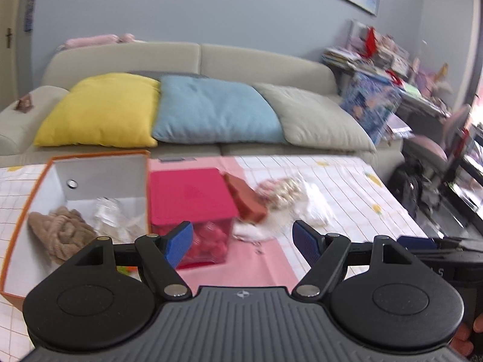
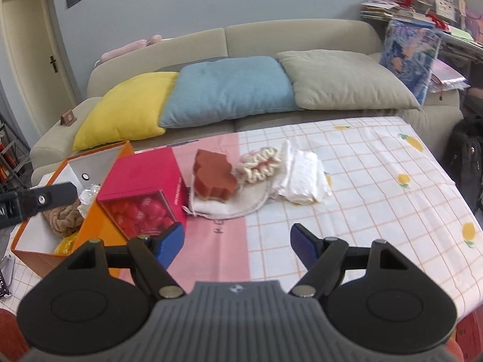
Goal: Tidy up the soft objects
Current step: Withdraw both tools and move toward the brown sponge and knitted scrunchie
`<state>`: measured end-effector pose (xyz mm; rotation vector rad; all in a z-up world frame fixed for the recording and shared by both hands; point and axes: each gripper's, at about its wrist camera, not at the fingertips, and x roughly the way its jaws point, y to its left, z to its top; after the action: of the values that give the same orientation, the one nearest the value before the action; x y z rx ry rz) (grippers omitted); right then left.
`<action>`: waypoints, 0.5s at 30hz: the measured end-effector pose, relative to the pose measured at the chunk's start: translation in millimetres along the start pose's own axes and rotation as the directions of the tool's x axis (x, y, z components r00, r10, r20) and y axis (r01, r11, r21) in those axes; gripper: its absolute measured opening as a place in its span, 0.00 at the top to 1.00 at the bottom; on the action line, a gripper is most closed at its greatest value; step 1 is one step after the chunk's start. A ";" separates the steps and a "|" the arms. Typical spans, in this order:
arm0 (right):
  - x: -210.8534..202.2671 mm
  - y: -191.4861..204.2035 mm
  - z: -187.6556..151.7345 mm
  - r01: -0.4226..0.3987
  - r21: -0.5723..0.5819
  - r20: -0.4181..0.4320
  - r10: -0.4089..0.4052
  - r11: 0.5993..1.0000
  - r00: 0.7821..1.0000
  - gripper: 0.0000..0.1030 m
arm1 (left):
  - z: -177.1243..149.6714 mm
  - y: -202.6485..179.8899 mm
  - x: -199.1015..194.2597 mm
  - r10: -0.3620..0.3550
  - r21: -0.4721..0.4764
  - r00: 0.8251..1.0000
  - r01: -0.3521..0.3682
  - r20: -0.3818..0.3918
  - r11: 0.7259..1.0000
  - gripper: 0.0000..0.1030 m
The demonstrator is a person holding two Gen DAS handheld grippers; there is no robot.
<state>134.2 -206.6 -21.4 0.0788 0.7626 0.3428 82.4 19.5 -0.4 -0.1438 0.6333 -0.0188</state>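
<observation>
Both grippers hung above the tabletop (image 2: 377, 187) with jaws spread apart and nothing between them: the left gripper (image 1: 243, 238) over the pink strip of the cloth near the boxes, the right gripper (image 2: 237, 242) a little nearer the camera side of the same strip. The soft things yet to be sorted lay in a loose heap beyond them: a rust-brown sponge (image 2: 215, 178) resting on a pale cloth pouch (image 2: 238, 206), a cream and pink knitted piece (image 2: 262, 163) just beside it, and a folded white cloth (image 2: 302, 178) touching that. The orange box (image 2: 99, 232) stood open at the left with a tan knitted item (image 1: 60, 232) and some crinkled clear wrapping already inside, so the step in hand looked like reaching for the next piece from the heap. It would go best to take the sponge first, since it sat on top and would compress cleanly between the pads, closing across its narrow sides without pinching the pouch beneath. The pink box (image 2: 145, 178), with red pieces behind its clear front, stood between the heap and the orange box, so a carried item would need lifting over it. The sofa with its yellow cushion (image 2: 126, 111), blue and grey cushions sat behind, well clear.
</observation>
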 end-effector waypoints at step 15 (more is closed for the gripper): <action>32.1 -10.3 24.0 0.018 -0.033 0.012 -0.018 0.999 1.000 0.23 | 26.3 -9.2 58.1 -0.084 0.058 0.986 0.093 -0.142 0.994 0.23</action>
<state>175.0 -204.3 -27.3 0.0426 0.7450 0.3374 145.1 10.2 -12.4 -0.1092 0.7643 -0.1361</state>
